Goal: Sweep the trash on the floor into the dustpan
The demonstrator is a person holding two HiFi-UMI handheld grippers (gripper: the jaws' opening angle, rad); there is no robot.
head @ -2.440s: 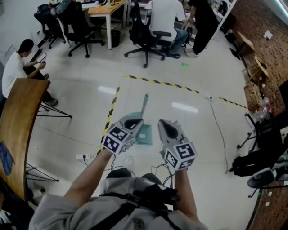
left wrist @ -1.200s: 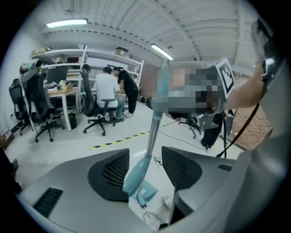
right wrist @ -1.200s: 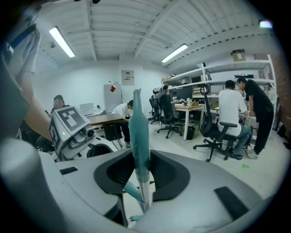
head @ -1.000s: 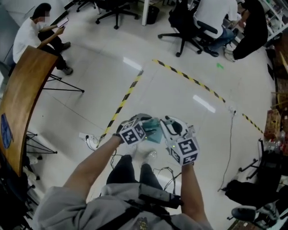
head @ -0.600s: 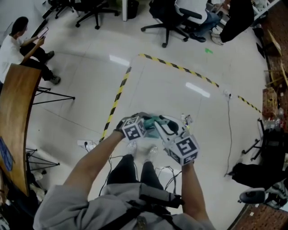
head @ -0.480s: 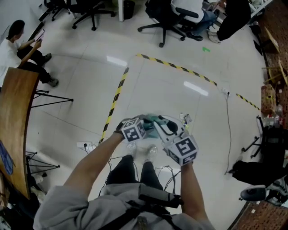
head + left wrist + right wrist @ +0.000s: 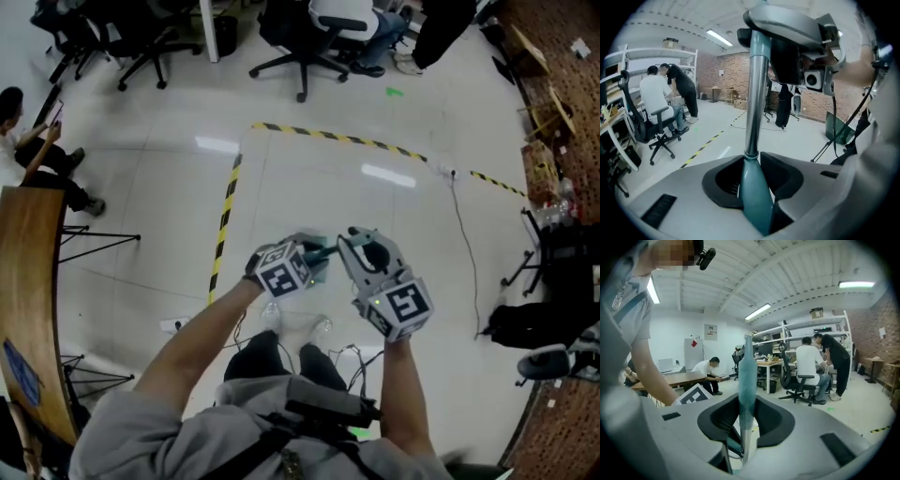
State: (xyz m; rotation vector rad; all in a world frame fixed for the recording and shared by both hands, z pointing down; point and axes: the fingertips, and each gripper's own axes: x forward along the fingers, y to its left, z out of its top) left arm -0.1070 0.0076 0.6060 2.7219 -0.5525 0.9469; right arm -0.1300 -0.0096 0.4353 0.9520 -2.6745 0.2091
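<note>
Grippers drew together since earlier; L gripper [image 7: 309,255] jaws just closed onto teal handle [image 7: 752,197], R gripper [image 7: 361,251] clamps pole [image 7: 746,380]. Sweeping not begun; no trash visible.

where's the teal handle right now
Centre of the head view, right of the striped floor tape: the teal handle is held by the right gripper, and the left gripper has just been closing its jaws on it.

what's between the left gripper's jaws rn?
A teal handle with a metal shaft; jaws of the left gripper have just been closing onto it. Far end is covered by the right gripper.
</note>
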